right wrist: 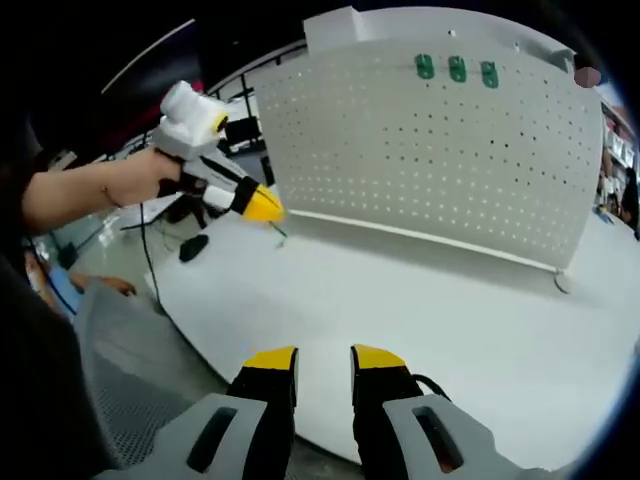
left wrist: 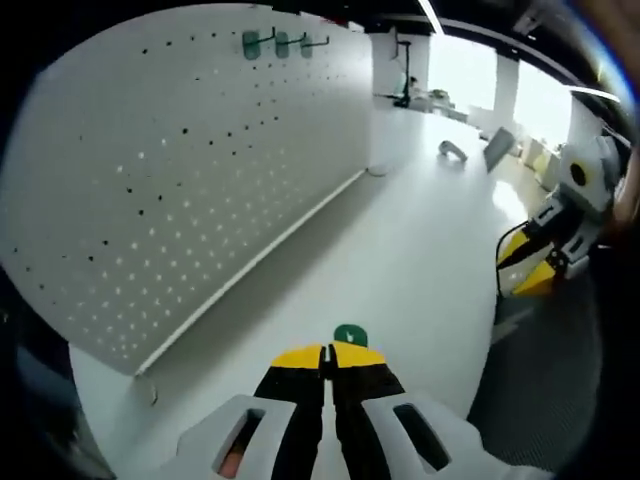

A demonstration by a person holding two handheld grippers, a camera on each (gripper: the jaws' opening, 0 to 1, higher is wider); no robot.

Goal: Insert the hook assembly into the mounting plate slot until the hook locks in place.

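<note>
In the left gripper view, the left gripper (left wrist: 328,362) is clenching a green hook (left wrist: 349,335) at its jaw tips, aiming it toward the pegboard (left wrist: 200,180), where three hooks (left wrist: 283,43) are already hanging.

In the right gripper view, the right gripper (right wrist: 324,366) is hanging released over the table (right wrist: 420,300), probably leaving the board unobstructed.

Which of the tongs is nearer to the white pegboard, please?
Left. The left tongs, shut on a green hook, hover close in front of the pegboard; the right tongs hang open farther back, near the table edge.
</note>
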